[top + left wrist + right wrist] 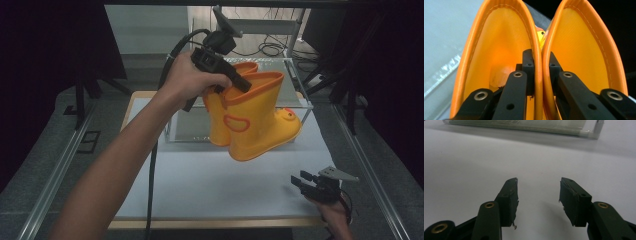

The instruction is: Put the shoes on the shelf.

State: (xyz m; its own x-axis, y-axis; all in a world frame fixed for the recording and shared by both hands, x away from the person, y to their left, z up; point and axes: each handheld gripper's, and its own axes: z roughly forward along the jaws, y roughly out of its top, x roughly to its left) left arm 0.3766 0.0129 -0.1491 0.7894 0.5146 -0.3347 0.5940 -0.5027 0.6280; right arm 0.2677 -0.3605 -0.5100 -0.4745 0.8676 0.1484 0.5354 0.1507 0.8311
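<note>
Holding both boots at once, we have our left gripper (239, 80) pinched on the two inner cuff walls pressed together, one jaw inside each boot opening, as the left gripper view makes plain: the left boot cuff (499, 50) and the right boot cuff (584, 50) meet between the black jaws. In the high view the pair of yellow boots (255, 120) hangs in the air, tilted, over the far middle of the white tabletop (210, 185), just in front of and partly overlapping the clear box (295, 85) that stands toward the far edge; whether any sole touches the box we cannot tell. The near boot shows an orange loop on its side and a small duck face at the toe. Moving right, our right gripper (306, 182) rests low near the near right corner of the tabletop, jaws spread with nothing between them, the bare white surface visible between its pads (510, 200). The risk, as we judge it, lies in that single pinch: two smooth cuffs carried by one grip may slide apart, so one boot could drop, and the hanging weight could swing the toes against the box wall if we lower them carelessly.
</note>
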